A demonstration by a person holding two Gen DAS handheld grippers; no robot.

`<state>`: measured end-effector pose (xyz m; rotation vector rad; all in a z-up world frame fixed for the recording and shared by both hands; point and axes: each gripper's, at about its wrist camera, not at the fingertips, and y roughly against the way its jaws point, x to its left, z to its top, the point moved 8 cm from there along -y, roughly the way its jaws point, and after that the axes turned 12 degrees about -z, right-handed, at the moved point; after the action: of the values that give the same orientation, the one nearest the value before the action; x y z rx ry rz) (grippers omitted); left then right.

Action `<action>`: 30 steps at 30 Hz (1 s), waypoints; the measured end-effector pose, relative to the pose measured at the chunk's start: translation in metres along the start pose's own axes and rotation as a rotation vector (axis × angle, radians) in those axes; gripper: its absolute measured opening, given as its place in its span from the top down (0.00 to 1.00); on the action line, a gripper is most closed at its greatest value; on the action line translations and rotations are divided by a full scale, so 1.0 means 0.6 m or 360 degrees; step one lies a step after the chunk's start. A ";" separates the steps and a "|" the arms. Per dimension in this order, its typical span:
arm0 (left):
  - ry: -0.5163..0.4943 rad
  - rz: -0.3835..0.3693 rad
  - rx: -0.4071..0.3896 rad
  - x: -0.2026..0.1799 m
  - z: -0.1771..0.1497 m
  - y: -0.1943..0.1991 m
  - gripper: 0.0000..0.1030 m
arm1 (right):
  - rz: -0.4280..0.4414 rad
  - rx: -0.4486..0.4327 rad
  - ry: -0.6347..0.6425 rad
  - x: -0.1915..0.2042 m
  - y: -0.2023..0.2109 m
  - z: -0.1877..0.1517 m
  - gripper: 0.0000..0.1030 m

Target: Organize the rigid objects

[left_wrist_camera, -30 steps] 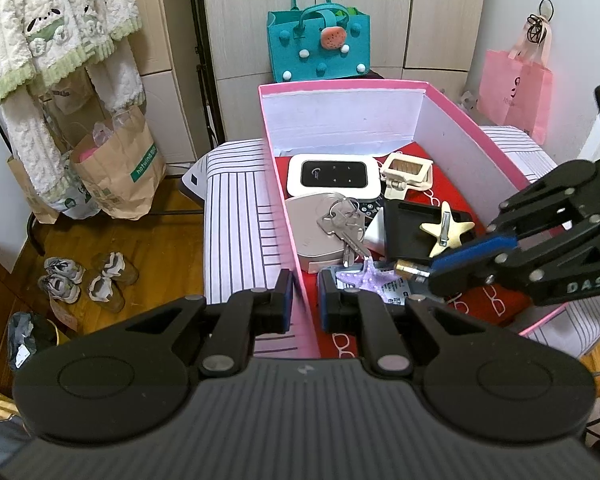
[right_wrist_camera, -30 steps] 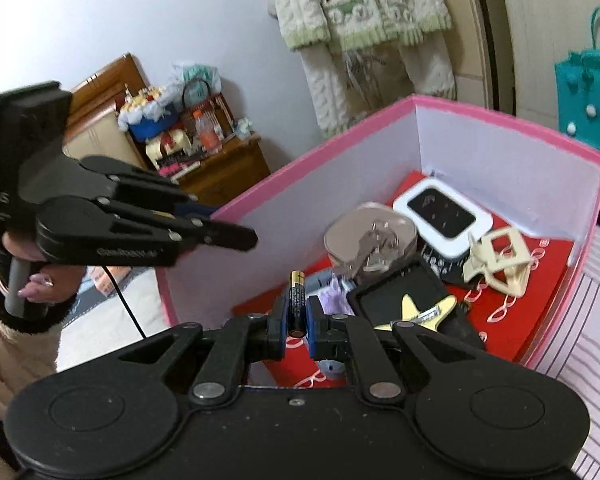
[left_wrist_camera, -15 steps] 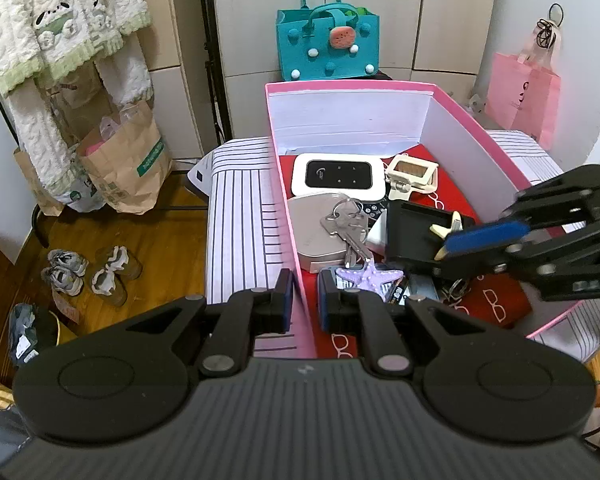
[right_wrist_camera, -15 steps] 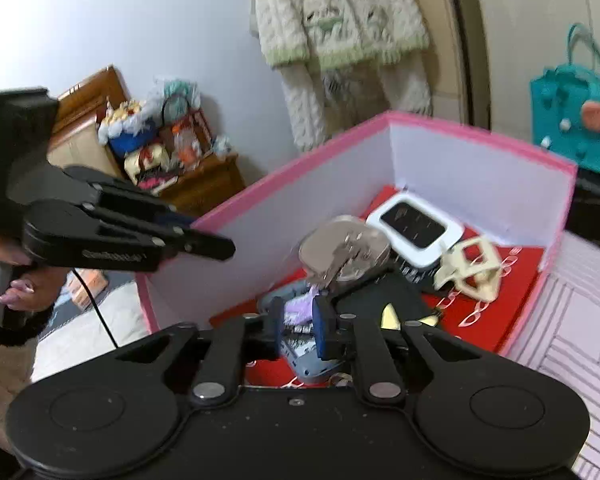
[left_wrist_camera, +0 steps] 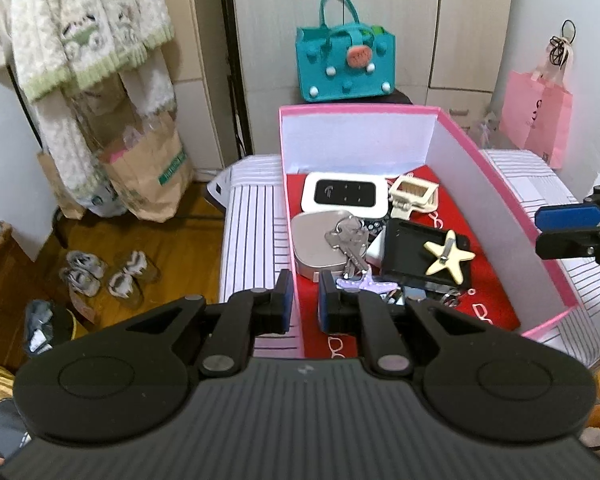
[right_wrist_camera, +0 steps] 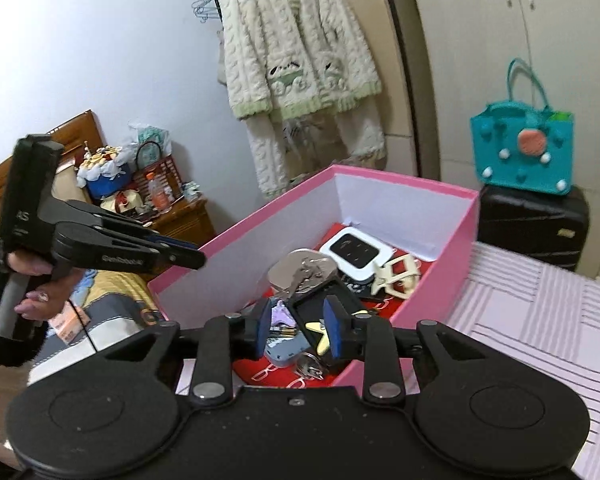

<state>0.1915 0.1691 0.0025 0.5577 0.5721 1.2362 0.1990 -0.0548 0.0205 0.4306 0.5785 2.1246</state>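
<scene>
Grippers [left_wrist_camera: 303,307] [right_wrist_camera: 297,326] angled down over box [left_wrist_camera: 488,184]

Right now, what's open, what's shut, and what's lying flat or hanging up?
Pink box: open, no lid.
Left tongs: shut on the box's near wall.
Right tongs: just been opening, holding nothing.
Keys: lying on the grey case.
Cardigan: hanging.

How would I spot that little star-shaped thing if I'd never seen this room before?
Find the open pink box with white inner walls on the striped surface. Inside, towards its right wall, a flat black case lies on the red lining. The cream star clip rests on top of that case: five blunt points and a small metal clasp across its middle, unlike the purple star nearer the front.
</scene>
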 end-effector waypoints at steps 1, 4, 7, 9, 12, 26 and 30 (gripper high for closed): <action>0.0002 -0.0007 -0.0005 -0.006 0.000 0.007 0.89 | -0.0018 -0.0013 0.0014 0.000 0.009 -0.001 0.65; 0.0033 -0.0069 -0.0026 -0.030 0.007 0.032 0.89 | -0.0060 -0.0034 0.0054 -0.001 0.035 -0.003 0.63; -0.0022 -0.0075 -0.0065 -0.065 0.010 0.055 0.89 | -0.0089 -0.0057 0.0076 0.000 0.060 -0.001 0.60; -0.0030 -0.0102 -0.0052 -0.086 0.008 0.061 0.87 | -0.0118 -0.0077 0.0084 -0.003 0.075 -0.001 0.59; -0.0038 -0.0119 -0.0026 -0.111 -0.001 0.065 0.86 | -0.0159 -0.0099 0.0072 -0.010 0.097 -0.006 0.55; -0.0088 -0.0219 -0.0040 -0.201 -0.064 0.091 0.45 | -0.0541 -0.0034 0.0157 -0.025 0.138 -0.069 0.00; -0.0094 -0.0203 -0.0086 -0.212 -0.075 0.094 0.20 | -0.0553 -0.0034 0.0076 -0.033 0.162 -0.084 0.00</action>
<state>0.0925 0.0628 0.0200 0.5027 0.5155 1.1078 0.1208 -0.1337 0.0298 0.2468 0.6098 1.8101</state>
